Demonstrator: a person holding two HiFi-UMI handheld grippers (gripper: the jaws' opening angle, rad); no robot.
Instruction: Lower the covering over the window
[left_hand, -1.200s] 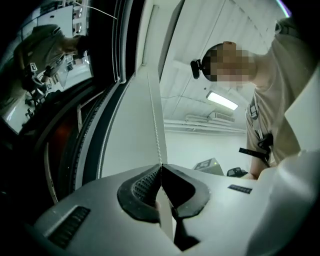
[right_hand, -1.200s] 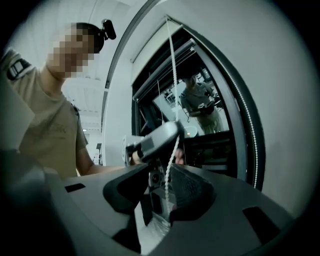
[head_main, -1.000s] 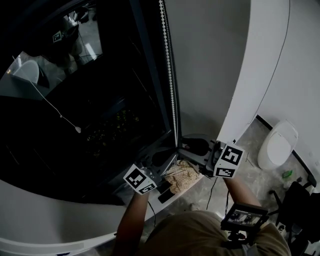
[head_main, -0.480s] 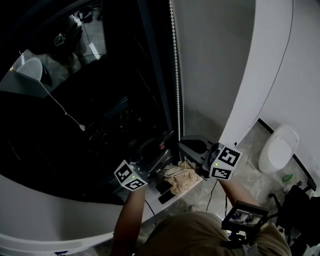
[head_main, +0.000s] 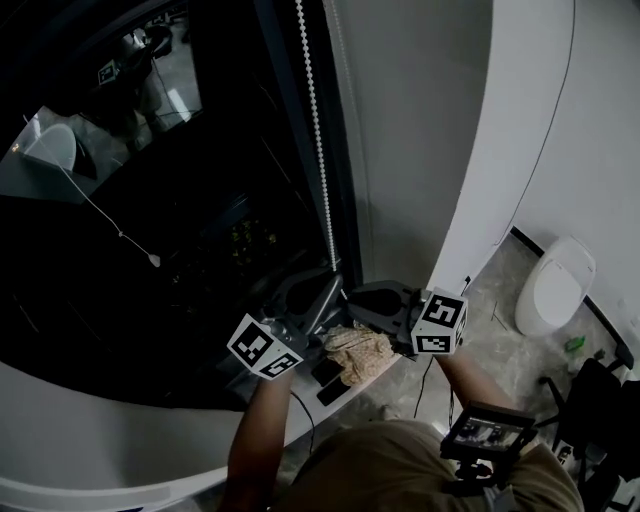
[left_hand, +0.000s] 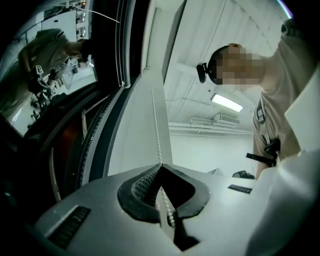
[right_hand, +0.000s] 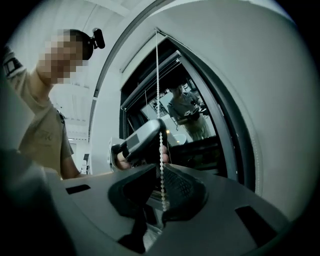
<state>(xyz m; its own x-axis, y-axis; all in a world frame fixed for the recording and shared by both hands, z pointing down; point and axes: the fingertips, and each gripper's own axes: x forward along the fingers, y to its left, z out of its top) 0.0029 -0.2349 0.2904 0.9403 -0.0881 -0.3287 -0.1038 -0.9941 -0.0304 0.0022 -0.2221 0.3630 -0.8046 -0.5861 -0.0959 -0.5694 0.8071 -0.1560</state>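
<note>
— Where's the white beaded pull cord (head_main: 317, 150)?

— It runs straight up the dark window frame (head_main: 337, 190). The left gripper (left_hand: 161, 166) and right gripper (right_hand: 161, 172) both have fingers just pinched shut on it. The left sits higher, so it probably pulls down next.

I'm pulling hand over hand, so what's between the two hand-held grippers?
A stretch of bead chain. The right gripper view shows it running from the right hand-held gripper, shut on it, up to the left hand-held gripper, just closed on it.
</note>
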